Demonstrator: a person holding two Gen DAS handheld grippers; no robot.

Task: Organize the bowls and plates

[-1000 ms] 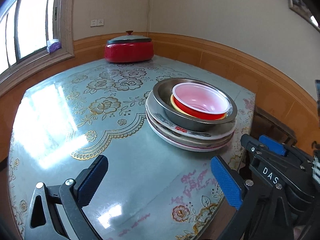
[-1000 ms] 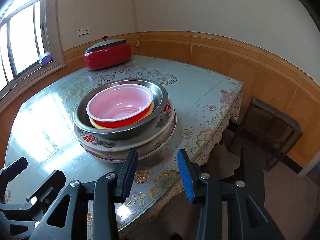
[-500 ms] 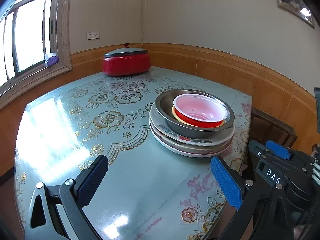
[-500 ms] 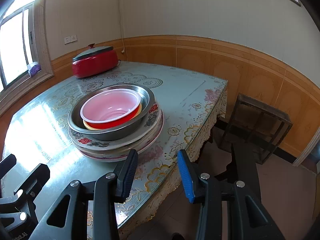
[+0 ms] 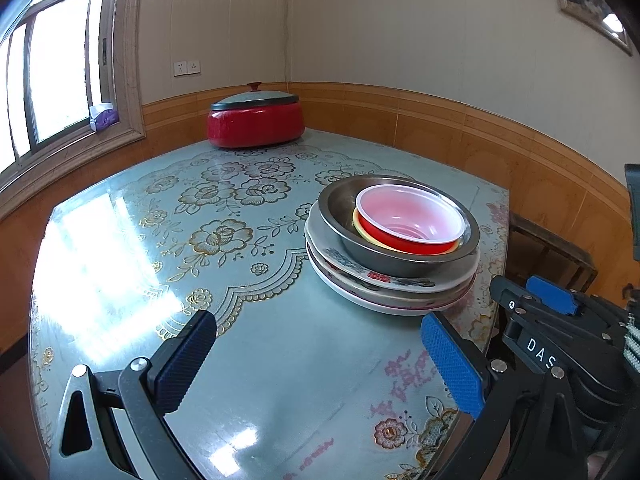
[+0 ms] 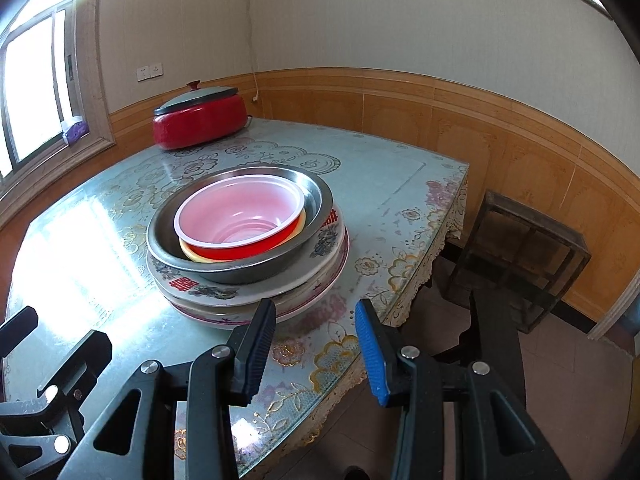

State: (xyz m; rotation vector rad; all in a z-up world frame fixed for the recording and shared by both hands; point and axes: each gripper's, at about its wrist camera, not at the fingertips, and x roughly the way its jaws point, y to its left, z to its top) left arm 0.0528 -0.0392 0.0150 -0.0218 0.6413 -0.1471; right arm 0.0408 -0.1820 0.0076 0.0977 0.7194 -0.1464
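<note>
One stack stands on the table near its right edge. Patterned white plates (image 5: pixel 372 284) (image 6: pixel 256 296) lie at the bottom. A steel bowl (image 5: pixel 344 216) (image 6: pixel 316 200) sits on them, and a red bowl with a pale pink inside (image 5: pixel 408 216) (image 6: pixel 240 212) rests in it on a yellow rim. My left gripper (image 5: pixel 320 360) is open and empty, above the table in front of the stack. My right gripper (image 6: pixel 316 348) is open and empty, above the table's near edge just in front of the plates.
A red pot with a grey lid (image 5: pixel 256 120) (image 6: pixel 200 118) stands at the table's far corner by the window. The glass-topped floral table (image 5: pixel 224 236) ends just right of the stack. A dark wooden stool (image 6: pixel 524 256) stands on the floor to the right.
Both grippers have pulled back and risen a little from the stack, which now looks smaller and farther. Both stay open. The stack has not moved.
</note>
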